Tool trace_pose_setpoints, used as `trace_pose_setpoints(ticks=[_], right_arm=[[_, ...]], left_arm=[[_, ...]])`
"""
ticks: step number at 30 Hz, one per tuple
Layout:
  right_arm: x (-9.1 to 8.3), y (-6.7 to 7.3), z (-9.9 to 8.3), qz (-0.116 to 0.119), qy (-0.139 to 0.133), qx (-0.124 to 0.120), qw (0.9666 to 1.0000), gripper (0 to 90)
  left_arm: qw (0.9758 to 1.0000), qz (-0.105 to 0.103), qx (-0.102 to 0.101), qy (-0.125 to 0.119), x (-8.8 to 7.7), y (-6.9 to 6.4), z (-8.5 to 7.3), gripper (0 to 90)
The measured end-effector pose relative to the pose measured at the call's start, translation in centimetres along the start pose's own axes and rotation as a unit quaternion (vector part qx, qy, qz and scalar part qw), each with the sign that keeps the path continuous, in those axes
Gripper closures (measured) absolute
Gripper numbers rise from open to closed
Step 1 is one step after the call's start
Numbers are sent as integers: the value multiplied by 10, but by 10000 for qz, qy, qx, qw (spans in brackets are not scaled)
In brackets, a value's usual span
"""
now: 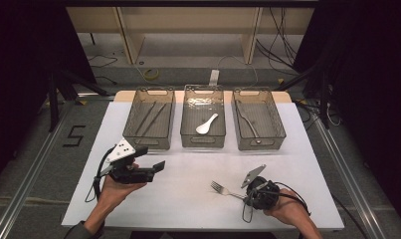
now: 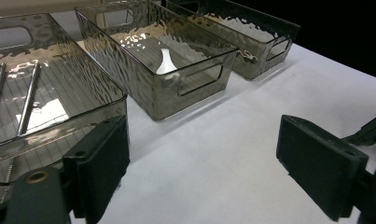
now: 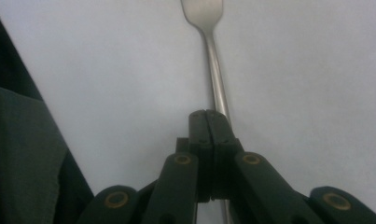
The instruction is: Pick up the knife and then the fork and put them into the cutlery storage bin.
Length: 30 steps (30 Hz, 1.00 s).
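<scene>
right gripper (image 1: 244, 195) clamped tight on the fork (image 1: 223, 189) handle, tines aimed at the left gripper | fork low over the white table (image 1: 188, 199), near the front edge, can't tell if it's touching | left gripper (image 1: 153, 169) jaws wide apart, nothing in them, hanging out just in front of the left bin (image 1: 149, 119)

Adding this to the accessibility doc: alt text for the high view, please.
At a white table, the right gripper is shut on the handle of a fork while the left gripper is held open over the table. Behind them stand three clear bins in a row, the middle one holding a white spoon.
</scene>
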State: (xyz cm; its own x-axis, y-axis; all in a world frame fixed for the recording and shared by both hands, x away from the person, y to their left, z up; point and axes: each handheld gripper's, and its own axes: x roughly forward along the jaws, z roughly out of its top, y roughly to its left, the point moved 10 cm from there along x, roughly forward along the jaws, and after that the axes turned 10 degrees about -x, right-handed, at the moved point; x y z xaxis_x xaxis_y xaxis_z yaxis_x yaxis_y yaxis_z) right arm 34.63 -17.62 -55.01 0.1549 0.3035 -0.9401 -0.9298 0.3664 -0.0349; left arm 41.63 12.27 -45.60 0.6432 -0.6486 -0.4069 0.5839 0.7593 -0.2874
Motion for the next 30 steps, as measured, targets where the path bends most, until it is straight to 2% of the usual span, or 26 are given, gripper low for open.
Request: trace_pose_setpoints(ticks=[1,4,7,11,14,17,25,28,30], right_arm=[[-3,0,3,13,-51,2,10000,896],[-10,-4,8,7,-92,67,9999,770],[-10,-10,9,-116,-17,132,9998,653],[-8,-13,12,-95,41,185,9998,505],[-5,-13,15,-75,101,207,9997,465],[-1,-14,16,-53,174,201,9996,465],[5,-12,18,12,398,47,9992,623],[7,-12,18,10,467,69,9989,664],[7,-13,17,2,526,-78,9986,680]], left_arm=[[10000,-3,-3,8,0,0,0,166],[10000,-4,-1,3,0,0,0,166],[10000,0,6,3,0,0,0,166],[10000,-3,-2,-7,0,0,0,165],[10000,-5,-1,-6,0,0,0,165],[10000,-5,8,1,0,0,0,165],[10000,-8,7,-1,0,0,0,165],[10000,-9,6,-4,0,0,0,165],[10000,-7,7,-3,0,0,0,165]])
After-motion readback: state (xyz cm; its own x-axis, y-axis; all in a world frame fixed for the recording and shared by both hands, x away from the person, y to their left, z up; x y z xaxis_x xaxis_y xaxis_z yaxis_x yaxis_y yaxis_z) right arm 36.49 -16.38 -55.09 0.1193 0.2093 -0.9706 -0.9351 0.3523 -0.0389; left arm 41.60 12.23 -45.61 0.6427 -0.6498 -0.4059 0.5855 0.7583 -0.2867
